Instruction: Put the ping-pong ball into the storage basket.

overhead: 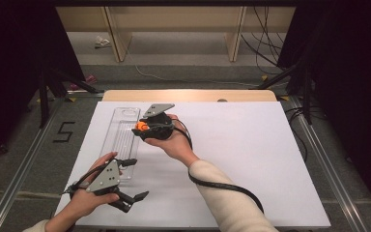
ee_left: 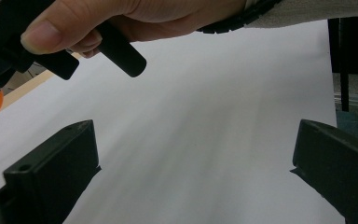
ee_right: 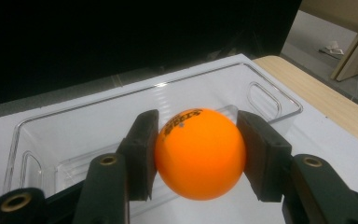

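An orange ball (ee_right: 199,153) sits clamped between the two black jaws of the right gripper (ee_right: 198,154), held at the middle of the right gripper view, above the clear plastic tray (ee_right: 270,95). In the high view the ball (overhead: 141,126) shows left of centre, over the tray's (overhead: 125,116) right edge. It looks light, hollow and smooth, probably a table-tennis ball: stiff enough to grip across its widest part, as here, but apt to slip or pop out if pinched off-centre, and likely to bounce and roll when let go. At lower left the left gripper (overhead: 131,197) hovers with its jaws wide apart and empty. A white sheet (overhead: 251,159) covers the table (overhead: 188,94); beyond it lie grey floor, loose cables and wooden shelving.
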Demonstrator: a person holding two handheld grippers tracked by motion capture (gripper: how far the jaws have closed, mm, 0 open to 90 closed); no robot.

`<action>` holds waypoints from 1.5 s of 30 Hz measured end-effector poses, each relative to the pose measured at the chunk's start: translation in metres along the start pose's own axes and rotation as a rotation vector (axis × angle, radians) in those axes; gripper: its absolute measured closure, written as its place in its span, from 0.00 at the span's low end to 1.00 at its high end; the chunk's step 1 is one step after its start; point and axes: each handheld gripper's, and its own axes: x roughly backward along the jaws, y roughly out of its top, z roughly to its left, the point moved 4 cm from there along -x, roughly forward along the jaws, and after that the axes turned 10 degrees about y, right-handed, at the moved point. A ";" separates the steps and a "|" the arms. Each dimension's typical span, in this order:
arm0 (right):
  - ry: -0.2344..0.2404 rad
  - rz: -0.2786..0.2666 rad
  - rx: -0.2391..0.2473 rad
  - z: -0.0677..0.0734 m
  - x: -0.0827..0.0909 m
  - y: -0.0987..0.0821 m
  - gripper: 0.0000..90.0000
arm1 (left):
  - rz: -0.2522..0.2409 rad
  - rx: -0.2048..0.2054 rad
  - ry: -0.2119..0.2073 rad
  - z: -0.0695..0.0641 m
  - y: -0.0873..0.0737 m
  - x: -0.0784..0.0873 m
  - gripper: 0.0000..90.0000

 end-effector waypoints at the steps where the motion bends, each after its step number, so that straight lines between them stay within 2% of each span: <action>1: 0.001 0.000 0.000 0.000 0.000 0.000 0.57 | 0.000 0.000 0.000 0.000 0.000 0.000 0.00; 45: 0.036 0.015 0.023 0.008 -0.020 0.016 0.57 | 0.002 -0.006 -0.006 -0.001 0.000 0.000 0.00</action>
